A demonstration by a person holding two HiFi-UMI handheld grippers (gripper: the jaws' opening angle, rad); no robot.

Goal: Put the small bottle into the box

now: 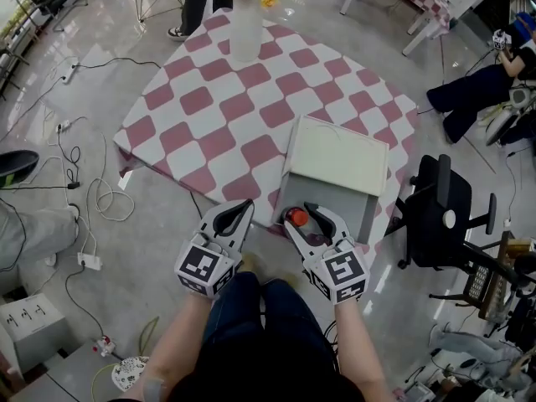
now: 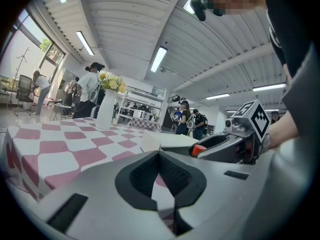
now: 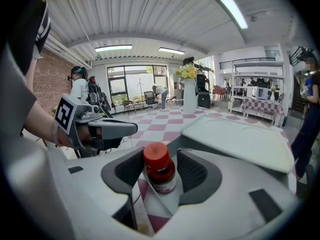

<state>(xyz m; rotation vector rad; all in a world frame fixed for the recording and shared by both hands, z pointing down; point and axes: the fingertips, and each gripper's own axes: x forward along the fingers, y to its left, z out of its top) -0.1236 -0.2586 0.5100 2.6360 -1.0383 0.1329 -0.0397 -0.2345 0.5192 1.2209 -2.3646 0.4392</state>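
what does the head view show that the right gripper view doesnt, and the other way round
Only the head view: the cables on the floor, the black chair and the person's legs.
Only the right gripper view: ceiling lights, a brick wall and windows.
Both: the small bottle with its red cap between the right gripper's parted jaws, the white box, the left gripper, the vase and the checked cloth.
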